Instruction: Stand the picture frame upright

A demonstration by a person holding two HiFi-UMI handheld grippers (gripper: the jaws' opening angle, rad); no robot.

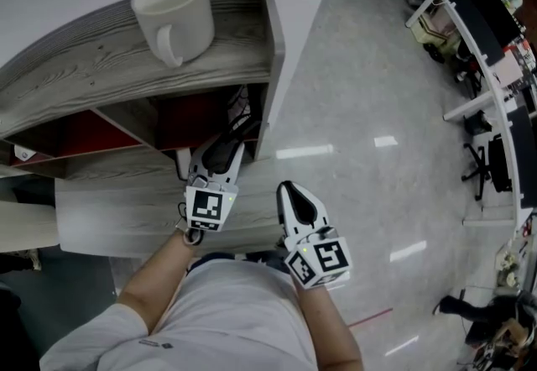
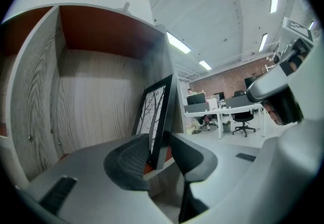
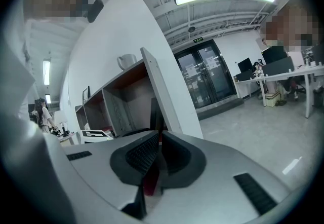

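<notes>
In the left gripper view the black picture frame (image 2: 158,111), with a bare-tree print, stands upright on edge inside the end compartment of the grey wooden shelf (image 2: 96,101). My left gripper (image 2: 159,144) has a pad on each side of the frame's lower corner, with slim gaps showing, so the jaws are open around it. Seen from the head view, the left gripper (image 1: 226,143) reaches into the shelf (image 1: 101,67) under its top board. My right gripper (image 1: 287,189) hangs beside the shelf's end, off the frame. Its pads meet at the tips and hold nothing (image 3: 159,139).
A white mug (image 1: 174,13) stands on the shelf's top board. A lower wooden surface (image 1: 117,218) juts out below the compartments. Right of the shelf lies polished floor (image 1: 361,109), with office desks and chairs (image 1: 478,42) further off.
</notes>
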